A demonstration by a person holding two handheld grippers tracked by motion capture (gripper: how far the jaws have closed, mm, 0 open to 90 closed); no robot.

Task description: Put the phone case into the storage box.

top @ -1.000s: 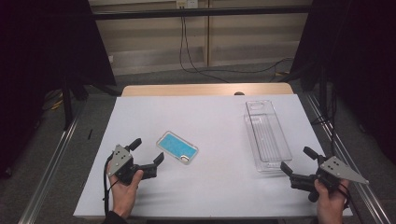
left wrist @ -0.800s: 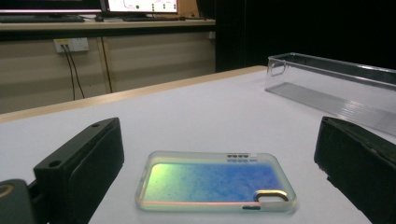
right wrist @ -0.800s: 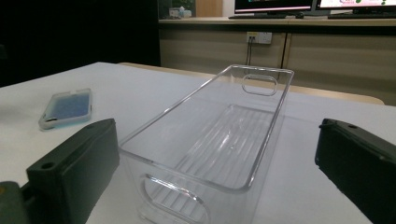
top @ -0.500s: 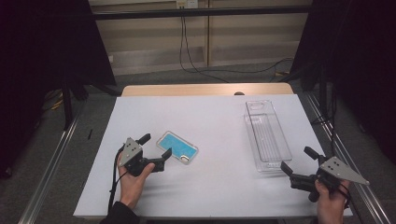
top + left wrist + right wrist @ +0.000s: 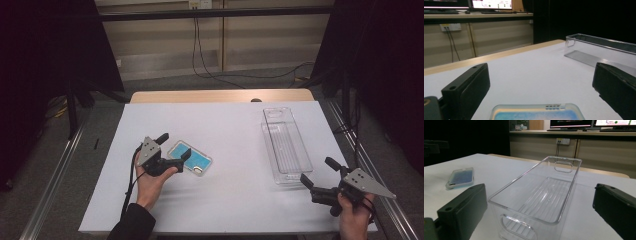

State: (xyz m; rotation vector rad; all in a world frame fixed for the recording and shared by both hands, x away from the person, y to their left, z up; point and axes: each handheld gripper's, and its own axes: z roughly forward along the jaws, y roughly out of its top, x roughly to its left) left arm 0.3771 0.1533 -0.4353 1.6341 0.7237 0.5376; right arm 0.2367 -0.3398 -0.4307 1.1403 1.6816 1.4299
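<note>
You're lining up L gripper [image 5: 175, 145], jaws wide, on phone [image 5: 190, 157]; next close. R gripper [image 5: 318, 172] open by bin [image 5: 286, 146].

Overhead forward-down view; two low tool cameras (shared clear bin [image 5: 287, 148]).

- We are seeing a phone case [image 5: 190, 158] showing a bright blue back inside a clear, whitish rim.
- We are looking at a clear bin [image 5: 286, 145] with fine ridged lines running across its floor.
- We are noting the table [image 5: 225, 130] showing plain white, with a pale wood edge at its far side.
- We are seeing the left tongs [image 5: 173, 149] and the right tongs [image 5: 318, 174] showing matte black, each carrying a grey plate.
</note>
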